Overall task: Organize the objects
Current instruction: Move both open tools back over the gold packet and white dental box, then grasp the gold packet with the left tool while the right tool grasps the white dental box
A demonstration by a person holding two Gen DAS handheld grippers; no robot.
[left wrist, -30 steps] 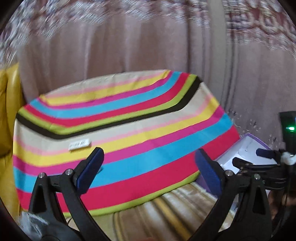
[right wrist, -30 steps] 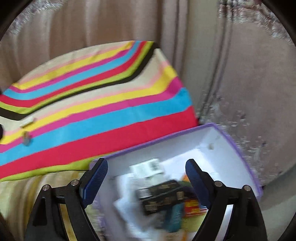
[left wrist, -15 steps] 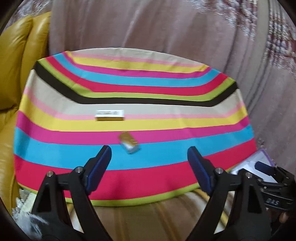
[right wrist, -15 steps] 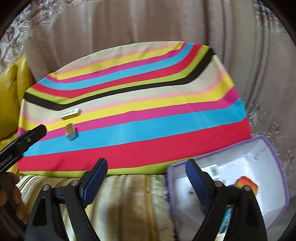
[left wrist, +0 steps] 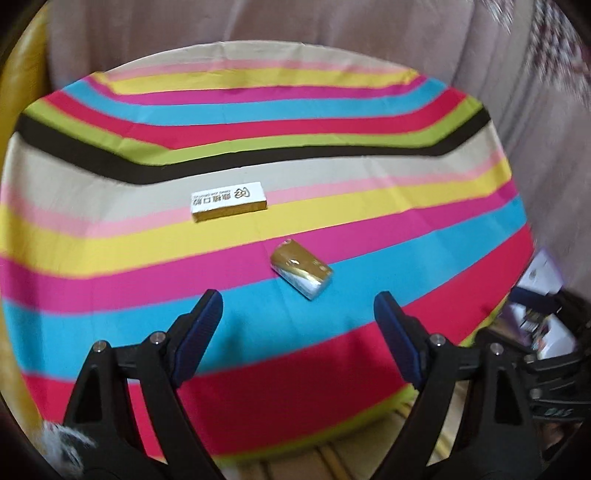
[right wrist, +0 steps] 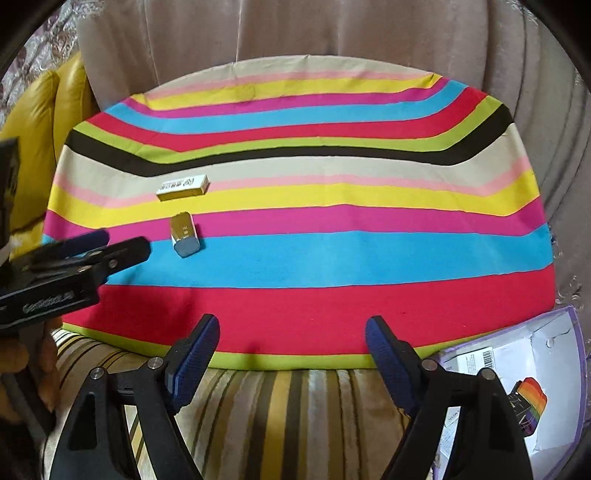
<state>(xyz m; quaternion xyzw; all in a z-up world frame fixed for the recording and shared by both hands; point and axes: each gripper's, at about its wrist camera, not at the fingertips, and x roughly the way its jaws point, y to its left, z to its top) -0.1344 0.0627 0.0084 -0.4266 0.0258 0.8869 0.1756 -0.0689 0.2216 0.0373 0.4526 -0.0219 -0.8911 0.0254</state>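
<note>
A long white and gold box [left wrist: 229, 201] lies on the striped cloth [left wrist: 147, 325]; it also shows in the right wrist view [right wrist: 183, 187]. A small gold and silver box [left wrist: 301, 272] lies just in front of it, also seen from the right [right wrist: 183, 234]. My left gripper [left wrist: 297, 314] is open and empty, low over the cloth just short of the small box. My right gripper [right wrist: 291, 339] is open and empty, above the cloth's near edge. The left gripper [right wrist: 107, 245] enters the right wrist view from the left.
A white box with a purple rim [right wrist: 554, 391] holds several small packages at the right of the cloth. A yellow leather seat [right wrist: 37, 122] stands at the left. Pink curtains [right wrist: 332, 33] hang behind. Striped upholstery [right wrist: 288, 406] lies under the cloth.
Both grippers swung left from the purple-rimmed box to face the striped cloth. The left gripper moved closer to the two small boxes. Both stayed open.
</note>
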